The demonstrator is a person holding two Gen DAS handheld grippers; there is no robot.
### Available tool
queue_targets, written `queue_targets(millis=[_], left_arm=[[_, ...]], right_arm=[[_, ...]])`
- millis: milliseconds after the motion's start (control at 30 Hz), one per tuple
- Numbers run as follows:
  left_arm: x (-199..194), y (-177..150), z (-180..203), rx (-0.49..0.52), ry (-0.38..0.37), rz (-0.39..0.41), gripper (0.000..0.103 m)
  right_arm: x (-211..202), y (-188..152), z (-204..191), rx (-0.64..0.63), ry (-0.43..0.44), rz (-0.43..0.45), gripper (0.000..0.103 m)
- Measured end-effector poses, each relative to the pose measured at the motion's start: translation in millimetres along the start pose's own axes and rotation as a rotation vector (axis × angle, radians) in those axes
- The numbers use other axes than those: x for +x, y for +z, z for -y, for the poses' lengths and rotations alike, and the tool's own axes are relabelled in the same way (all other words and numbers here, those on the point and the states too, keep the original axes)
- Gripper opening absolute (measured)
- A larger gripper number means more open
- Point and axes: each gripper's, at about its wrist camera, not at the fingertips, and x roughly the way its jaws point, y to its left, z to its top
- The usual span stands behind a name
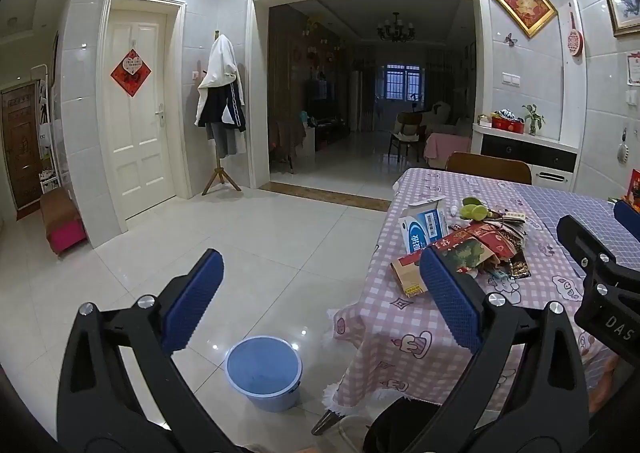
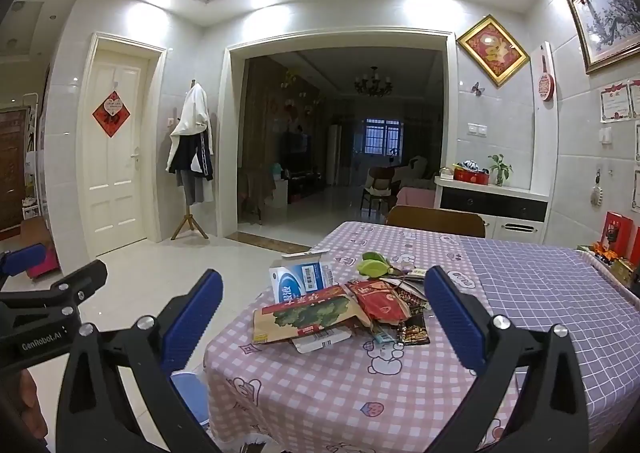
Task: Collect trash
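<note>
Both hand-held grippers, left (image 1: 322, 293) and right (image 2: 323, 313), hover wide apart and empty, angled slightly down toward trash (image 2: 344, 309) piled on the checked desk (image 2: 360, 385); "GenRobot.AI" marks the left one.

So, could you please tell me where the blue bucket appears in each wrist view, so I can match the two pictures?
Left wrist view: the blue bucket stands on the floor at bottom centre, left of the table's corner.
Right wrist view: only part of it shows at lower left, behind the left finger.
Shared landmark: the blue and white box on the table.
</note>
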Motion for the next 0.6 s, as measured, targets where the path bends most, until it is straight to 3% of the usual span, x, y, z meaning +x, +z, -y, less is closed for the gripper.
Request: queue_targets(millis=[600], left_arm=[[0.5,0.3,0.1,-0.001,0.0,-0.005,0.096]], right_arm=[[6.3,-5.0,-2.7,-0.008,0.012,-0.012,0.099]])
